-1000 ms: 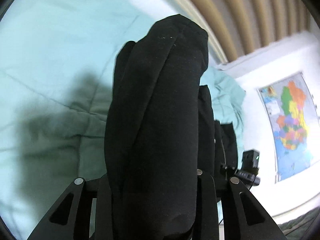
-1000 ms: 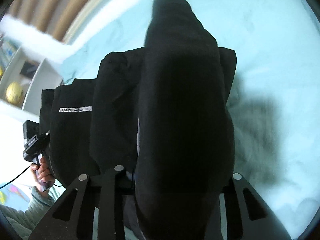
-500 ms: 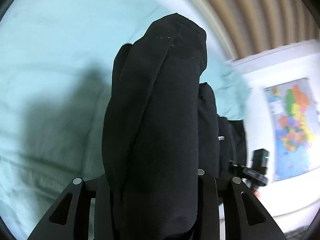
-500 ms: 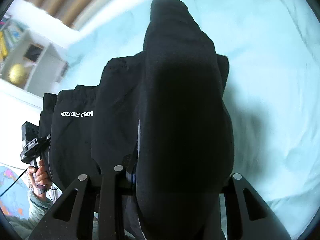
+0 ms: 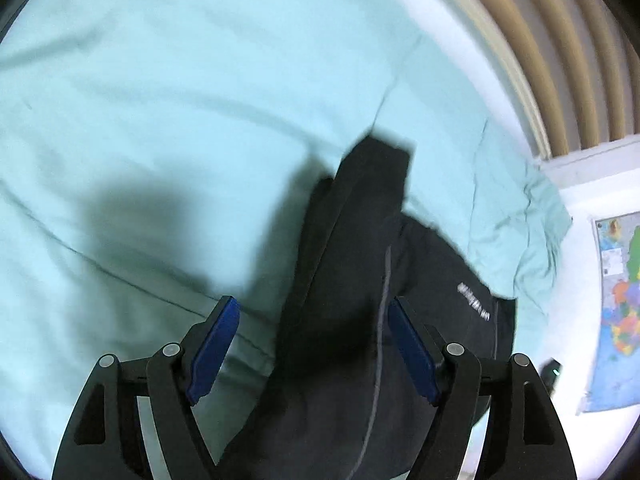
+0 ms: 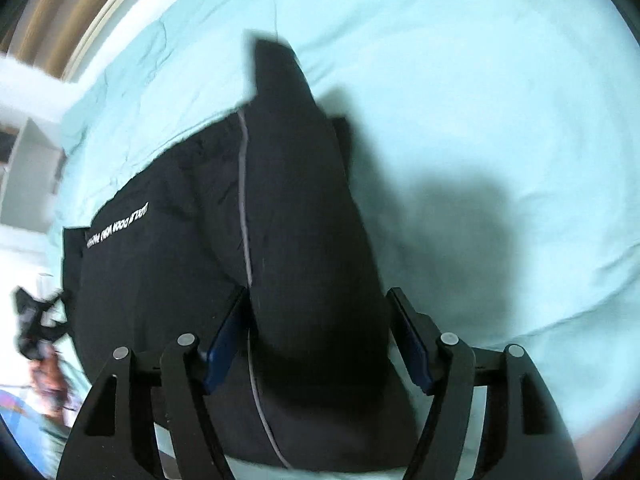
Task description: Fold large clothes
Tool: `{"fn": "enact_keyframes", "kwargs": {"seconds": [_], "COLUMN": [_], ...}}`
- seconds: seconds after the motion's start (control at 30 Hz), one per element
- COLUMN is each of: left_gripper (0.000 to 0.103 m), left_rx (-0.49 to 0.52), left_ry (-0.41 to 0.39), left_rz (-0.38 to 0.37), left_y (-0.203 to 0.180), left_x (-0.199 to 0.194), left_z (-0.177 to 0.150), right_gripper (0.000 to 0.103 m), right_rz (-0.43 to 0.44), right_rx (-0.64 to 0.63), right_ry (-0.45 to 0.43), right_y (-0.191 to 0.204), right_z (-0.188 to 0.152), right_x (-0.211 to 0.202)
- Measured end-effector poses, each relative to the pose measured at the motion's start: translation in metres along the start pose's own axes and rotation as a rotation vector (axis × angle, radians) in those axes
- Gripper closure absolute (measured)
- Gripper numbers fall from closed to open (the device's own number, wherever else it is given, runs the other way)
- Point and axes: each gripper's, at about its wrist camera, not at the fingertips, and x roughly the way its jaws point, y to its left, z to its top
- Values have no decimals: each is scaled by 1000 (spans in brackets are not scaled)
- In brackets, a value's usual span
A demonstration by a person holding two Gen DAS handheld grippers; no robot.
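Observation:
A black garment with white lettering and a thin grey seam lies bunched on the light blue bed sheet. My left gripper is open, its blue pads apart on either side of the cloth, which sags between them. In the right wrist view the same black garment runs between the blue pads of my right gripper, which is also open. The cloth is blurred with motion in both views.
A beige ribbed headboard runs along the far edge of the bed. A colourful wall map hangs at the right. A white shelf unit stands at the left in the right wrist view, where the person's other hand shows.
Both grippers have opened and let go of the black garment. The cloth has dropped from its raised, bunched position down onto the sheet.

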Motion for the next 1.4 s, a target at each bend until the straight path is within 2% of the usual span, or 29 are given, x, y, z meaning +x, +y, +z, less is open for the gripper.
{"fn": "enact_keyframes", "kwargs": {"seconds": [0.07,0.1,0.23,0.27,0.3,0.4,0.5,0.57,0.63,0.77,0.83,0.93,1.1,1.17,1.3,1.4], "left_gripper": [24,24,24,24,24,24,24,24,24,24,24,24,24,24,24,24], "left_rx": [45,77,220,268,299,333,403,446,456,407,402,465,531,544,535,511], "left_ry": [-65,-83,-84,-64,-47,47,45,53,50,11,-45,-170,-281,-323,-359,-346], "left_rz": [3,-4,-22,5,32,140,273,338,358,335,335,431,367,363,360,380], "left_y": [-12,-22,-50,-63,-56,-53,-55,-62,-73,-85,-97,-128,-186,-208,-228,-239], "left_x": [-26,-35,-46,-34,-30,10,40,52,49,21,-1,-39,-93,-113,-144,-150], "left_z": [-10,-15,-39,-52,-61,-80,-101,-104,-104,-96,-96,-98,-110,-117,-127,-131], "right_gripper": [29,29,29,29,29,29,29,29,29,29,29,29,24,21,16,14], "right_rz": [-75,-83,-51,-42,-44,-149,-194,-231,-240,-180,-189,-216,-163,-180,-223,-235], "right_rx": [-21,-37,-113,-147,-177,-240,-222,-231,-226,-168,-171,-196,-206,-223,-253,-260], "right_ry": [-66,-99,-167,-150,-128,-68,34,36,38,41,-20,-109,-233,-285,-361,-397], "right_y": [10,17,58,77,98,128,137,139,142,140,145,156,194,210,253,262], "right_z": [-10,-19,-33,-39,-44,-58,-70,-74,-73,-70,-70,-72,-73,-78,-89,-89], "right_x": [-30,-43,-61,-53,-39,1,48,56,52,30,4,-32,-99,-128,-140,-147]}}
